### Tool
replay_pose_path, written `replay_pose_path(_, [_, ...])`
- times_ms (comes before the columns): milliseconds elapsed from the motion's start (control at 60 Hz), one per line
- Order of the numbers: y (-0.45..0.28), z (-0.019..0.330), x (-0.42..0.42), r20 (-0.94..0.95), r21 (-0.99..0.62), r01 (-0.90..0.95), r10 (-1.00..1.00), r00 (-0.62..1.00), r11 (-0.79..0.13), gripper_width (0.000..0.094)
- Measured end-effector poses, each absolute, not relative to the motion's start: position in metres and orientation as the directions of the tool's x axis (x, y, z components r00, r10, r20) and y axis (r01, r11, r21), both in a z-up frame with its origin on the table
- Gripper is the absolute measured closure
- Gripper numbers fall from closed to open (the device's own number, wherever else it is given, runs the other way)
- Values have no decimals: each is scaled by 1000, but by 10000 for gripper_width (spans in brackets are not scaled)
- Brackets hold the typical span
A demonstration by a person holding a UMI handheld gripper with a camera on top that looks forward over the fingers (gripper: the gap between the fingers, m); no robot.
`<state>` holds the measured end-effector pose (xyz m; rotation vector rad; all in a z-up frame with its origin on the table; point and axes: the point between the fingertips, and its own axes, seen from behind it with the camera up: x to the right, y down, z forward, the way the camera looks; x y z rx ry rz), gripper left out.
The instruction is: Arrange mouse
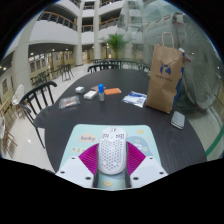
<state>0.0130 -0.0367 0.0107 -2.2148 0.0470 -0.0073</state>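
A white perforated mouse [112,150] sits lengthwise between my fingers. The pink pads [88,158] press against it on both sides, so my gripper [112,160] is shut on it. Under and just ahead of the mouse lies a pale mouse mat [92,133] with pastel prints, at the near edge of the dark round table [60,118]. I cannot tell whether the mouse rests on the mat or hangs a little above it.
Beyond the mat stand a brown paper bag [165,75], a small bottle with a blue cap [100,92], a clear packet [70,101], a blue-and-white packet [135,99] and a small grey item [178,119]. Black chairs [35,100] ring the table.
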Motion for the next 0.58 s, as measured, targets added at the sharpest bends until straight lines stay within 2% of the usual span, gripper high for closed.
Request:
replay_pose_path(67, [-40,-15,10,-3,-764,-19,-26,1000,-646,569])
replay_pose_path(100, [-38,-11,8,-17,-782,-35,-34,999,-622,561])
replay_pose_path(133, [-36,-15,11,-18,-770,-37,-36,999,-636,552])
replay_pose_path(267, [-41,-14,7,-58,-758,-47,-5,998,-651,396])
replay_pose_path(283, [-44,-13,6,-59,-757,-44,2,998,-652,368])
replay_pose_path(317, [-53,-11,3,-66,-753,-35,22,998,-658,251])
replay_pose_path(350, [-63,-6,1,-70,-757,-20,50,996,-654,79])
replay_pose_path(400, [-73,5,-1,-69,-769,5,90,994,-639,107])
replay_pose_path(450, [-93,14,5,-58,-776,23,107,993,-630,82])
replay_pose_path(583, [-145,41,30,-36,-813,40,117,992,-581,84])
